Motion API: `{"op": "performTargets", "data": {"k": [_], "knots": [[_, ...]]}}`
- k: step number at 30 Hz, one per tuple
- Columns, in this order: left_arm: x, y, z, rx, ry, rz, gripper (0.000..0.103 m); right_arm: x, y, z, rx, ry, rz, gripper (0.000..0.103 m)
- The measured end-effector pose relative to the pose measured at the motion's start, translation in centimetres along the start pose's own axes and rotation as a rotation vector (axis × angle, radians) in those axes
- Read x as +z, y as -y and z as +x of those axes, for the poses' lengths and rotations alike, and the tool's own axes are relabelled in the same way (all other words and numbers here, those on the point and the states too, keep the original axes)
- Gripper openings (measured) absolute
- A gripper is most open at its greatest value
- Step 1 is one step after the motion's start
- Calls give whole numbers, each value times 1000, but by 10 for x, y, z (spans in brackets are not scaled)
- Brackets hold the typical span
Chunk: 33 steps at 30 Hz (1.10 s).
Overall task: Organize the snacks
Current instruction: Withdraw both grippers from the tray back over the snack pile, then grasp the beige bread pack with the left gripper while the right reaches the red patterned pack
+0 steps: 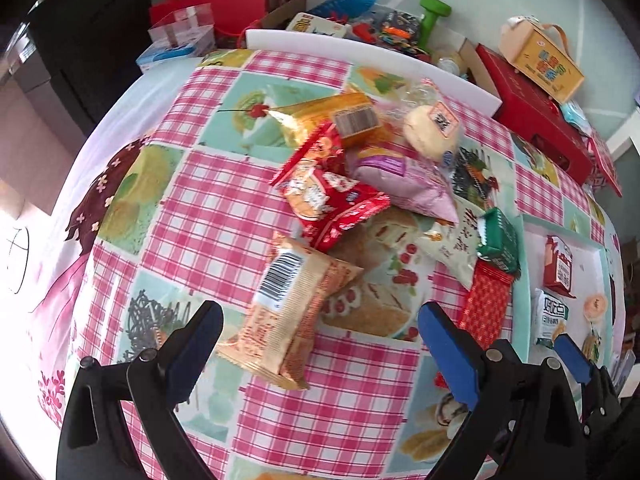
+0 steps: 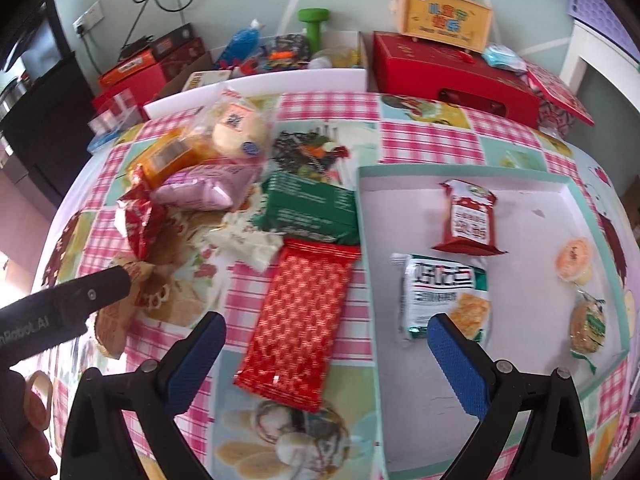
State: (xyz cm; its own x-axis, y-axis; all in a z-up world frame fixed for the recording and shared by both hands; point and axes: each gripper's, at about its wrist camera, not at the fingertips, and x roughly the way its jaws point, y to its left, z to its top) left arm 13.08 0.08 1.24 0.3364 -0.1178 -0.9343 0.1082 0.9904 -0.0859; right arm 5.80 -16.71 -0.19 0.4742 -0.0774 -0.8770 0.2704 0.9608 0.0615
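I see snack packets (image 1: pixel 332 200) piled loosely on the checked cloth, four more lying flat inside the tray (image 2: pixel 520 360).

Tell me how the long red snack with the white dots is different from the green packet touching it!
The long red snack is slim and covered in a small white pattern; the green packet is wider, with lines of white print. The red one lies flat on the tablecloth; the green one rests partly on a white packet. Both lie just outside the white tray, not yet sorted.
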Motion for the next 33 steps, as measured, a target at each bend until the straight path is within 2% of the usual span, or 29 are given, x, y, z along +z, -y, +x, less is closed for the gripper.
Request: {"op": "performTargets", "data": {"k": [7,16,19,21,24,26,33], "knots": [[0,-13,19,35,-44,-20,98,-3,-10,14,57,-44,0,75],[7,-21,50,58,-98,-24,97,-8,-7,30,52,-90,14,73],[8,-22,55,43,-101,-24,83,-8,-9,31,55,-92,3,73],[9,-22,59,40,-107,-22,66,-8,-9,35,70,-108,9,73],[8,-21,64,35,-114,-17,48,-10,-8,43,75,-134,23,72],[7,-16,65,25,-107,-4,43,-10,-8,44,69,-130,19,72],[0,14,70,2,-111,72,42,-12,-17,48,3,-121,-42,72]]}}
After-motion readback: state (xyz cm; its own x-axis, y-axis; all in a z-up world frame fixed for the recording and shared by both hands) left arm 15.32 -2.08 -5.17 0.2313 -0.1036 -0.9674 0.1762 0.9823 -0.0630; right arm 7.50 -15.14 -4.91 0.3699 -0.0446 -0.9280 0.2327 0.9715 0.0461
